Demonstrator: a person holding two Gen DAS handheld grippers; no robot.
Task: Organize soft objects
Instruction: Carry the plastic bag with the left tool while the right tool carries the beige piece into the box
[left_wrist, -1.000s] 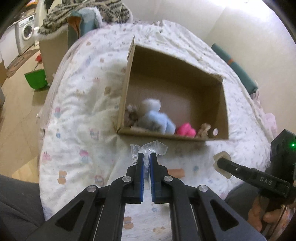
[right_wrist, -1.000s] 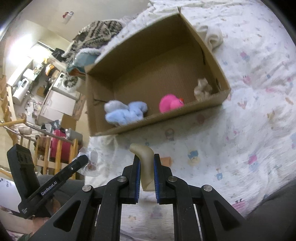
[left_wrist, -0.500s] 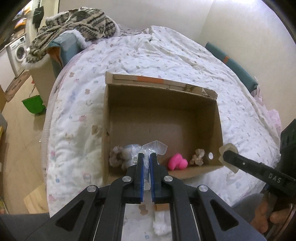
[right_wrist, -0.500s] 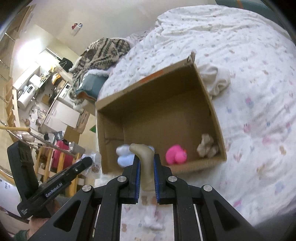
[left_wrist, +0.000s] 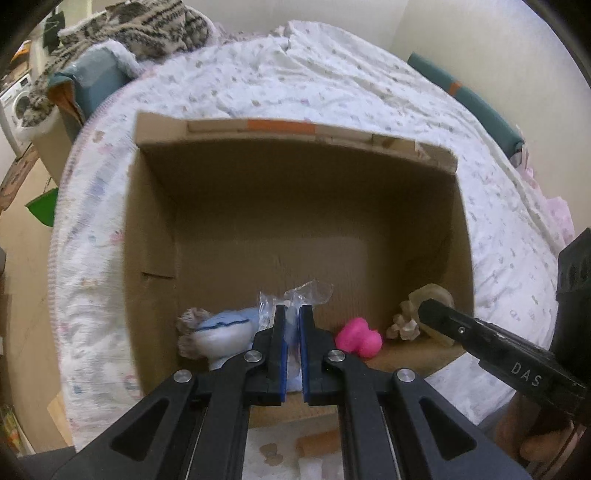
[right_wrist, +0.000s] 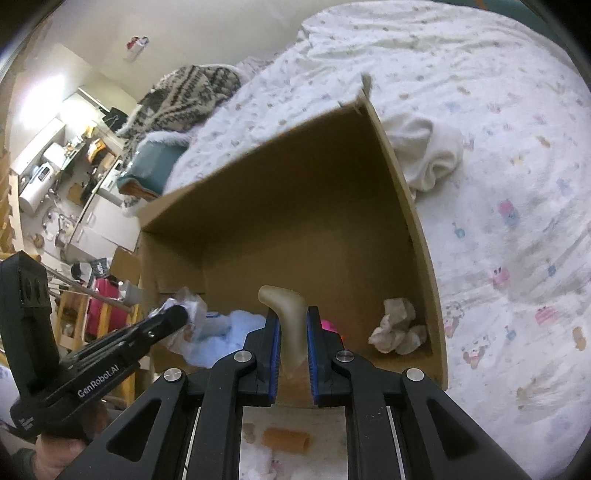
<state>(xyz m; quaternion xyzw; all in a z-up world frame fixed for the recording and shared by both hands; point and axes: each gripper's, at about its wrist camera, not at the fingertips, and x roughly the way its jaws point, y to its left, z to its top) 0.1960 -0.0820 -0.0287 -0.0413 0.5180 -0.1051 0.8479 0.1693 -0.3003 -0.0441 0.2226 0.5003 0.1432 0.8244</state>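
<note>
An open cardboard box (left_wrist: 295, 206) (right_wrist: 303, 206) lies on the bed. Along its near wall rest a light blue plush (left_wrist: 225, 328) (right_wrist: 236, 325), a pink soft toy (left_wrist: 360, 338) and a small beige plush (left_wrist: 402, 325) (right_wrist: 397, 326). My left gripper (left_wrist: 291, 314) is shut on a clear plastic packet (left_wrist: 303, 291) and hangs over the box's near edge. My right gripper (right_wrist: 291, 317) is shut on a tan rubbery piece (right_wrist: 290, 314), also above the near edge. Each gripper shows in the other's view, the right gripper (left_wrist: 436, 314) at right, the left gripper (right_wrist: 173, 317) at left.
The bed has a white printed sheet (right_wrist: 517, 221) with a crumpled white cloth (right_wrist: 428, 151) beside the box. An orange cylinder (right_wrist: 286, 439) lies on the sheet below my grippers. A patterned blanket (left_wrist: 129, 29) sits on a chair past the bed; floor and furniture are at left.
Both grippers have moved forward from in front of the box to over its near edge, each keeping its held thing. The box now fills both views.
</note>
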